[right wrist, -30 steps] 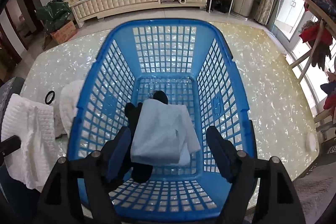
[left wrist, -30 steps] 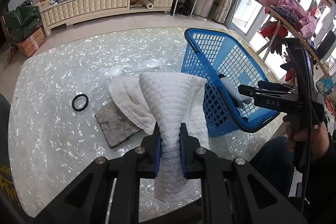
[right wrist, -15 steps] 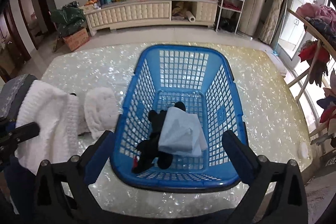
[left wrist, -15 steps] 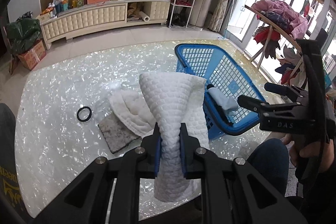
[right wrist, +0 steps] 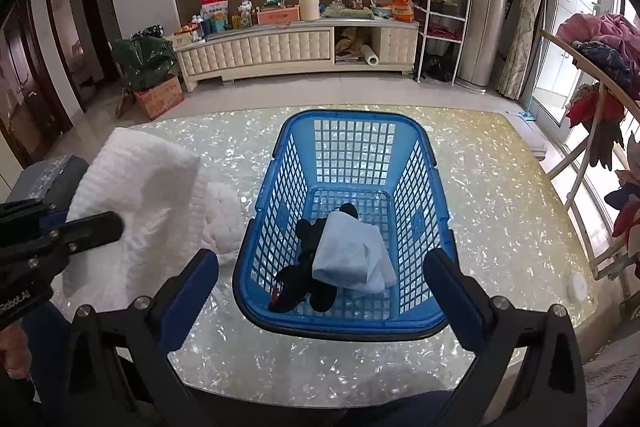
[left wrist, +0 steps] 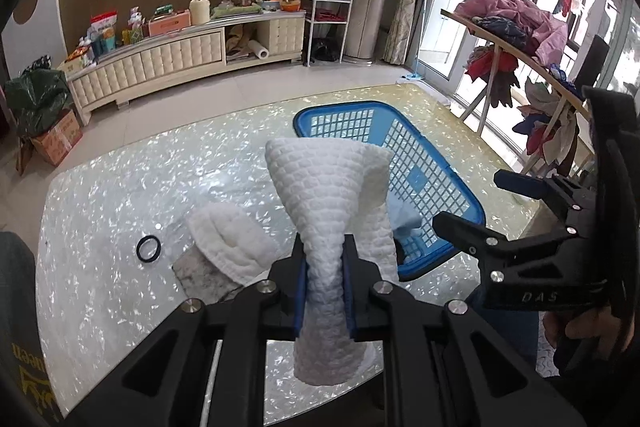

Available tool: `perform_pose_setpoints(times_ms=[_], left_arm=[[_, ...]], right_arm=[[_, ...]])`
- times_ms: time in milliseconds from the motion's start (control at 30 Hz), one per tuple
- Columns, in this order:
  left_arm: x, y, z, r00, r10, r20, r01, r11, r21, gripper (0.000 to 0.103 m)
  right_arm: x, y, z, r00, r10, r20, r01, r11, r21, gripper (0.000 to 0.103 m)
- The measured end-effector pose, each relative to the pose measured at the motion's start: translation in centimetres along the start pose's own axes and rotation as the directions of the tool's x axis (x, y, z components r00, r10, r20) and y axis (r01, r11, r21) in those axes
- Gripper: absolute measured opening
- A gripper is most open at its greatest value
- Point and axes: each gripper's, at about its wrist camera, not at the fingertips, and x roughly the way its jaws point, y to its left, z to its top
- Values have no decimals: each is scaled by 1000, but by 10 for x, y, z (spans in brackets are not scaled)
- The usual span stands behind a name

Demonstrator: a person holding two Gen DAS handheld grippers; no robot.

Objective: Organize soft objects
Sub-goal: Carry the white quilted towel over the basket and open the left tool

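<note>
Pearly table (right wrist: 500, 187) bears blue basket (right wrist: 416, 327), white towel (left wrist: 228, 239), black ring (left wrist: 148, 248).

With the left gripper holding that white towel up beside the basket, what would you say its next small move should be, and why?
Probably carry the white waffle towel rightward over the blue basket, then release. The left gripper is shut on it, lifted off the table, while the right gripper is open and empty at the basket's near rim. A light blue cloth and a black item already lie inside.
</note>
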Motion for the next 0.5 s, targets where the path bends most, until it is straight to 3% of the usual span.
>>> perform_pose_setpoints(times_ms=[500], left_arm=[[27, -46, 26, 999, -21, -24, 23, 995, 93, 13]], right_arm=[[-4, -38, -4, 999, -16, 42, 13, 998, 53, 102]])
